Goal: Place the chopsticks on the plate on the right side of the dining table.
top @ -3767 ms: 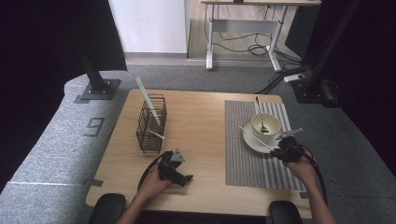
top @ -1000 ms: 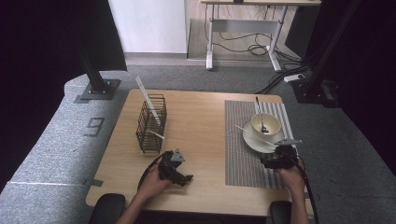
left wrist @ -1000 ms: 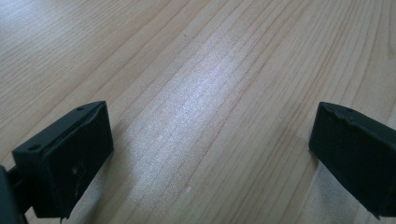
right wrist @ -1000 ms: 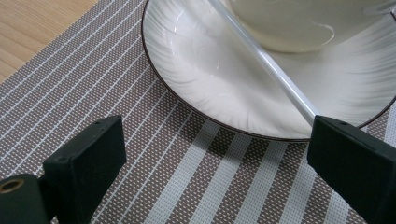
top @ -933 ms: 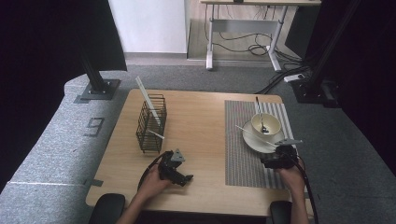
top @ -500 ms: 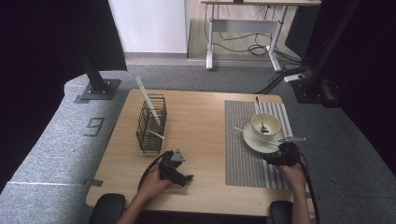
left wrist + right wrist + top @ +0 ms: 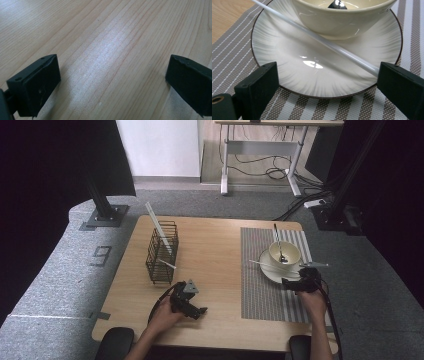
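Note:
A cream bowl [image 7: 284,252] with a metal spoon [image 7: 278,241] in it stands on a white plate [image 7: 270,271], on a striped placemat [image 7: 265,292]. In the right gripper view the bowl [image 7: 342,17] sits at the top, and a white chopstick [image 7: 312,36] lies slanted across the plate [image 7: 287,62]. My right gripper [image 7: 327,75] is open, its jaws straddling the plate's near rim; the chopstick's near end reaches the right jaw. From above, the right gripper [image 7: 298,281] sits just right of the plate. My left gripper [image 7: 189,304], [image 7: 113,65] is open over bare wood, holding nothing.
A black wire basket [image 7: 161,254] with white chopsticks leaning in it stands at the table's [image 7: 215,245] left. Grey padding surrounds the table. A desk frame and cables are on the floor behind.
The right hand and its gripper have edged forward to the plate's right rim. The left gripper has stayed where it was.

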Tool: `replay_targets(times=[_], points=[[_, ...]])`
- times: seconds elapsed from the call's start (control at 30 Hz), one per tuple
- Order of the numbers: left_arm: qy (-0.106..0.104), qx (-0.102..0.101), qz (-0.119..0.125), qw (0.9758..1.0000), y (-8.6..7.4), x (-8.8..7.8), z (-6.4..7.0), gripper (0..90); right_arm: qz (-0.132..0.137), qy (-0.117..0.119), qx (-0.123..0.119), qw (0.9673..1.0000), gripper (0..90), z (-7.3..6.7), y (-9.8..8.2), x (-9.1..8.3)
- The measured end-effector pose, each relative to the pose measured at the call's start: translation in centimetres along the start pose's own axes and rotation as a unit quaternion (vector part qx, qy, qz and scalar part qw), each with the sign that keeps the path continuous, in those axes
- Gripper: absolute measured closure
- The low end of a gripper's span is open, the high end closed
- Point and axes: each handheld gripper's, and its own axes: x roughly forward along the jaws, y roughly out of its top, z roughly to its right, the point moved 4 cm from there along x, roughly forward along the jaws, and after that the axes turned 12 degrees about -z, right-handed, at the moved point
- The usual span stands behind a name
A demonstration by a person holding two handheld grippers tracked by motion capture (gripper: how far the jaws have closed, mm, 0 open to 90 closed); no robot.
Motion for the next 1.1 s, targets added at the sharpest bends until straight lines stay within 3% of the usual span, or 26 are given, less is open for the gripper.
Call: replay_targets(times=[0.17,0.3,1.1], points=[[0.0,0.0,0.0,1.0,0.0,0.0,0.0,0.0,0.005,-0.027,-0.007,0.9996,2.9,-0.2,0.0,0.4],[0.0,0.0,0.0,1.0,0.0,0.0,0.0,0.0,0.009,-0.033,-0.003,0.9994,2.4,-0.1,-0.1,0.5],[-0.001,0.002,0.0,1.0,0.0,0.0,0.0,0.0,0.017,-0.028,0.015,0.9993,0.0,0.9,-0.4,1.5]])
